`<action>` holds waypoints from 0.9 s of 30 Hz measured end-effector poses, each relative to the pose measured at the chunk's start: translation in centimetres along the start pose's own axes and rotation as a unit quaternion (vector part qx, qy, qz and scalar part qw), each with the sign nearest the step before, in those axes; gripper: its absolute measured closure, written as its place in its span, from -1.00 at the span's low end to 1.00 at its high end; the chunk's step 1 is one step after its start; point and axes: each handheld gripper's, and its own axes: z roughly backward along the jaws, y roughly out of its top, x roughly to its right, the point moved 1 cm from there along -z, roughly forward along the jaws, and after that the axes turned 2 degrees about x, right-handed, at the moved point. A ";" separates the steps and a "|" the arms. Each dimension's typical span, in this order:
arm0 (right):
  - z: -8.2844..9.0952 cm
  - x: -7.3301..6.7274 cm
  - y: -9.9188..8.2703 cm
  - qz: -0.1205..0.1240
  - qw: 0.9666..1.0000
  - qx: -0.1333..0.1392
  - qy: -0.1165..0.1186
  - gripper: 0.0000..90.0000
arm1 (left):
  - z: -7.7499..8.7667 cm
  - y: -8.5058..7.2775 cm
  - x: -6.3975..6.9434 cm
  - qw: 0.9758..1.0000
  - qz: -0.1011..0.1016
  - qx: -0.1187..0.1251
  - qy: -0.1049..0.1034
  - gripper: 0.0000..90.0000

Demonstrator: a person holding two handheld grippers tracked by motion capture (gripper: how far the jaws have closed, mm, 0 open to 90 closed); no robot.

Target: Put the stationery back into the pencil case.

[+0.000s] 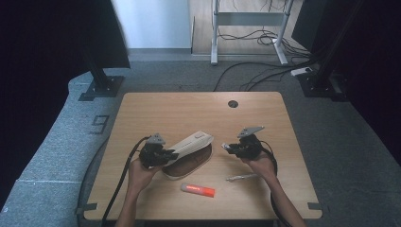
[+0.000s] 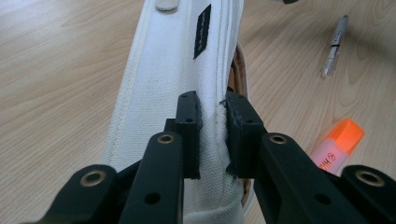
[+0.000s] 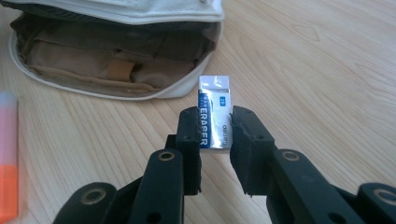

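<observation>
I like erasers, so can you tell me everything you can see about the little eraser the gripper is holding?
The eraser is a small flat block in a shiny blue and silver paper sleeve with the word ERASER printed along it; a pale end peeks out at the top. The right gripper pinches its lower part between both black jaws, holding it up over the wooden table. It points toward the open pencil case, still outside it and touching nothing else.
</observation>
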 end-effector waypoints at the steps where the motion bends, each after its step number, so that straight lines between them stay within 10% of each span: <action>1: -0.2 -0.2 0.1 0.000 1.000 0.000 0.001 0.60 | 0.0 0.0 0.0 1.000 0.000 0.000 0.000 0.70; 27: -4.1 -2.7 2.2 0.034 0.999 -0.019 0.018 0.60 | 0.3 0.1 0.1 1.000 0.002 0.010 0.004 0.71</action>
